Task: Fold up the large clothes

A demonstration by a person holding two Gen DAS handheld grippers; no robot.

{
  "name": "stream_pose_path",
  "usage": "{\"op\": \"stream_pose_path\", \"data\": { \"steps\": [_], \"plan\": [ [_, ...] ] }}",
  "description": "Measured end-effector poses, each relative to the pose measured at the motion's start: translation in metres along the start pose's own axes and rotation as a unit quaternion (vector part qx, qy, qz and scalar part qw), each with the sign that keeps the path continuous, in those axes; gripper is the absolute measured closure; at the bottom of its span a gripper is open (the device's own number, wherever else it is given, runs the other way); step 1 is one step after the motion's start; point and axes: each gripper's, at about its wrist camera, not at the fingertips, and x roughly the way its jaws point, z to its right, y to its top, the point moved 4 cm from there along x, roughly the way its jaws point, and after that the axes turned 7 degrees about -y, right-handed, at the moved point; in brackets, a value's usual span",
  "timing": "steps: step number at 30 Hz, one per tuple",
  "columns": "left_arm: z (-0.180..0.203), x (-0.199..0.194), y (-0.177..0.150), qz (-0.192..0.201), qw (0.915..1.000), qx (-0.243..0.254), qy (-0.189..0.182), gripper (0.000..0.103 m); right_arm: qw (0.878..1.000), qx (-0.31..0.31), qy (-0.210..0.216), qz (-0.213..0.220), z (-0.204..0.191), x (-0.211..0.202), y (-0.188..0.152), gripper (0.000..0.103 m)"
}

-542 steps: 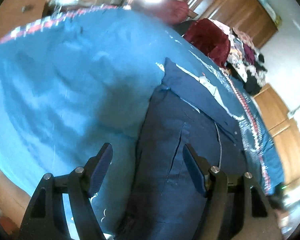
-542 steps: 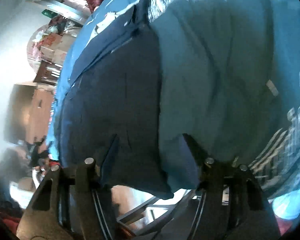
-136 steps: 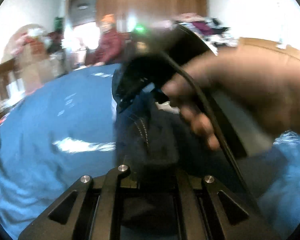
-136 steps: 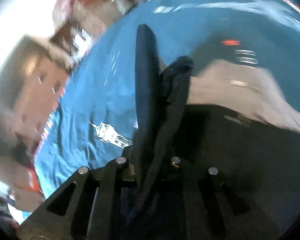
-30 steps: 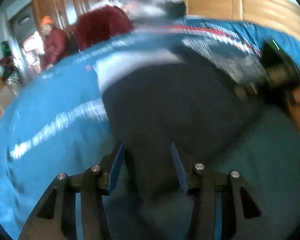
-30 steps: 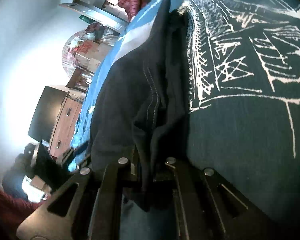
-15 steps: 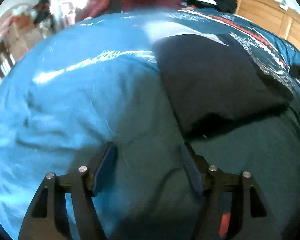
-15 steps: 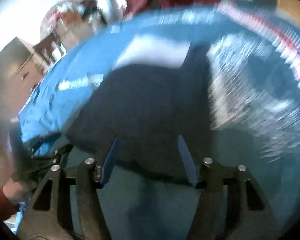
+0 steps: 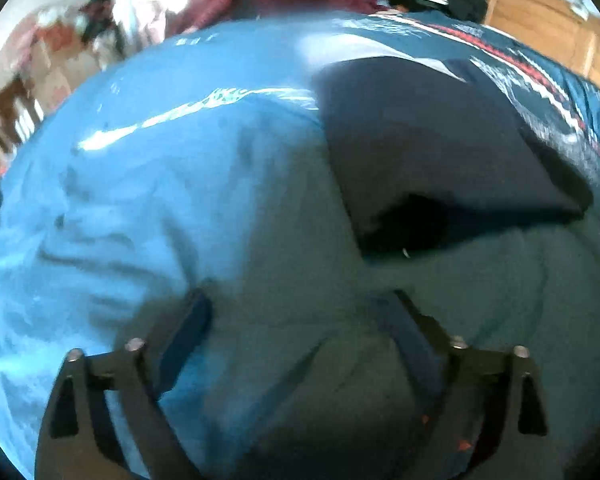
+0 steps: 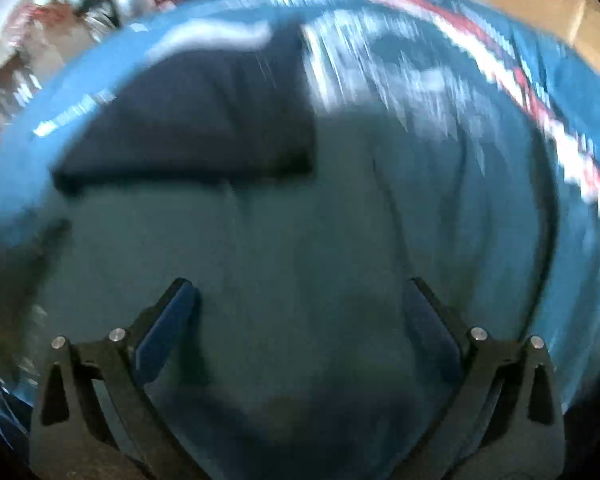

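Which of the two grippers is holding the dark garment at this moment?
Neither. The left gripper and the right gripper are both open and empty; the folded dark garment lies apart on the blue bedspread.

Daylight enters from upper left in both views, with white glare streaks on the blue bedcover [image 9: 148, 184]; lower halves lie in dim shadow. Right wrist view: heavy motion blur, bedcover pattern smeared at upper right. Left wrist view: softer blur, fisheye bending, black corners.

Your left gripper [image 9: 296, 312] hangs with fingers spread wide, holding nothing; your right gripper [image 10: 300, 304] is splayed too, gripping nothing.
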Motion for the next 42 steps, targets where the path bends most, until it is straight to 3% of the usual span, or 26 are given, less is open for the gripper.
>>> {"op": "stream_pose_path", "data": {
  "steps": [4, 12, 23, 42],
  "plan": [
    [-0.001, 0.003, 0.003, -0.009, 0.9999, -0.003, -0.004, 0.0, 1.0, 0.008, -0.001, 0.012, 0.001, 0.009, -0.01, 0.0],
    [0.006, 0.007, 0.005, -0.003, 0.9997, 0.007, 0.024, 0.0, 1.0, 0.005, -0.01, 0.016, -0.002, 0.01, -0.011, 0.0],
    [0.003, 0.007, 0.0, 0.024, 0.9996, 0.007, 0.013, 0.0, 1.0, 0.014, 0.007, 0.017, -0.002, 0.014, -0.011, 0.0],
    [0.004, 0.008, -0.001, 0.026, 0.9995, 0.008, 0.014, 0.0, 1.0, 0.012, 0.01, 0.019, -0.002, 0.015, -0.011, 0.0]
  ]
}}
